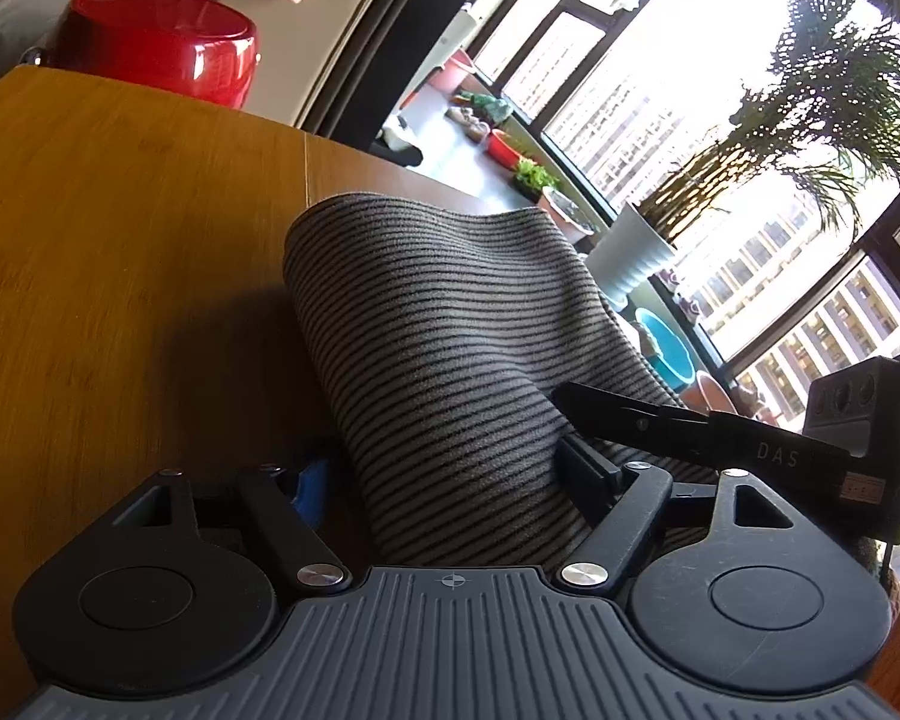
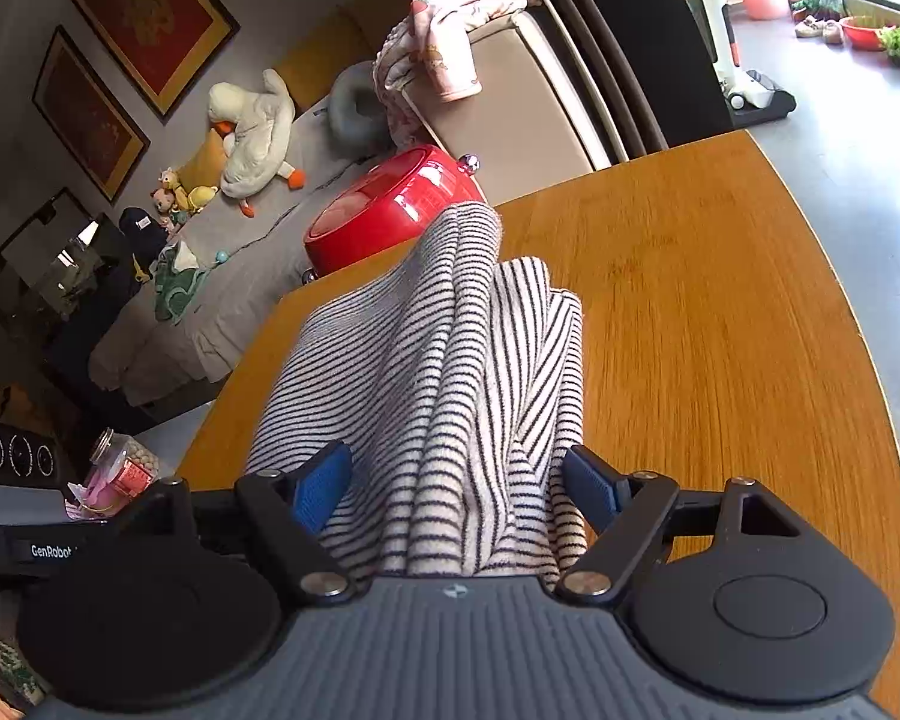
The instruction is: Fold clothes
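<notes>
A white garment with thin dark stripes (image 2: 450,372) lies bunched on the wooden table (image 2: 720,312). In the right wrist view it runs between my right gripper's (image 2: 456,489) blue pads (image 2: 321,489), which close on its folds. In the left wrist view the same striped cloth (image 1: 450,330) passes between my left gripper's (image 1: 450,474) fingers, which are shut on it. The blue left pad (image 1: 312,483) is partly hidden by the cloth. The right gripper's body (image 1: 750,438) shows at the right of the left wrist view, close beside my left one.
A shiny red pot (image 1: 156,42) (image 2: 390,210) stands at the table's far edge. A sofa (image 2: 510,102) with a pink cloth is behind it. A white planter (image 1: 636,258) and large windows are beyond the table. A jar (image 2: 120,468) sits lower left.
</notes>
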Available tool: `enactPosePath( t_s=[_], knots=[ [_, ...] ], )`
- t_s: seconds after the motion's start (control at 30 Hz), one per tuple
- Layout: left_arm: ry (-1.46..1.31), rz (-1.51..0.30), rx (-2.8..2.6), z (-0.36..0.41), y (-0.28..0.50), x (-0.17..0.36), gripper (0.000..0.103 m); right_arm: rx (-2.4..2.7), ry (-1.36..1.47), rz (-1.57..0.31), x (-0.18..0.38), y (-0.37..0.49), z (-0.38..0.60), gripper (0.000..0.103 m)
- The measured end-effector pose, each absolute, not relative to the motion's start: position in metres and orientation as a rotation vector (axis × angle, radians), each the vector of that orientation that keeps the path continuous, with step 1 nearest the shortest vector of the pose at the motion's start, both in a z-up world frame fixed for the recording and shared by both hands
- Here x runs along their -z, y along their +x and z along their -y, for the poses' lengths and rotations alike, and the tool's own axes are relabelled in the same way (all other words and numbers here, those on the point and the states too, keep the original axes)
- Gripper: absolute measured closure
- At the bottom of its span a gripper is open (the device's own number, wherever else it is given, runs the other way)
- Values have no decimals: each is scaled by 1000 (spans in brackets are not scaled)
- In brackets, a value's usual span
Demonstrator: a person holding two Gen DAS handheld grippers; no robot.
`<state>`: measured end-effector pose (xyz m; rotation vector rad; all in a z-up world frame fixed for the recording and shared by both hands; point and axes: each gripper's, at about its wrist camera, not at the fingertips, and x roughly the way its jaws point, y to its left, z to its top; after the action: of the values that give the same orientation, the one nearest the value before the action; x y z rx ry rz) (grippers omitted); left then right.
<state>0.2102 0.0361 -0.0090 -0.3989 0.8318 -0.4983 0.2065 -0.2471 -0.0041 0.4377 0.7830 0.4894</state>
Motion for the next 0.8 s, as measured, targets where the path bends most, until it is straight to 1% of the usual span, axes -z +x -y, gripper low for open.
enactPosePath(
  t_s=[0.13, 0.43, 0.6, 0.67, 0.8],
  knots=[
    [-397, -805, 470, -61, 214, 9, 26, -500, 440, -784, 4, 213, 227, 31],
    [-394, -722, 327, -136, 244, 7, 26, -528, 419, -740, 7, 260, 137, 31],
    [-374, -708, 292, -144, 258, 2, 25, -537, 415, -710, 9, 287, 112, 30],
    [-360, -703, 295, -143, 255, 1, 25, -532, 409, -710, 8, 288, 111, 30],
    [-350, -694, 293, -142, 252, 1, 25, -507, 384, -695, 2, 281, 119, 27]
  ],
)
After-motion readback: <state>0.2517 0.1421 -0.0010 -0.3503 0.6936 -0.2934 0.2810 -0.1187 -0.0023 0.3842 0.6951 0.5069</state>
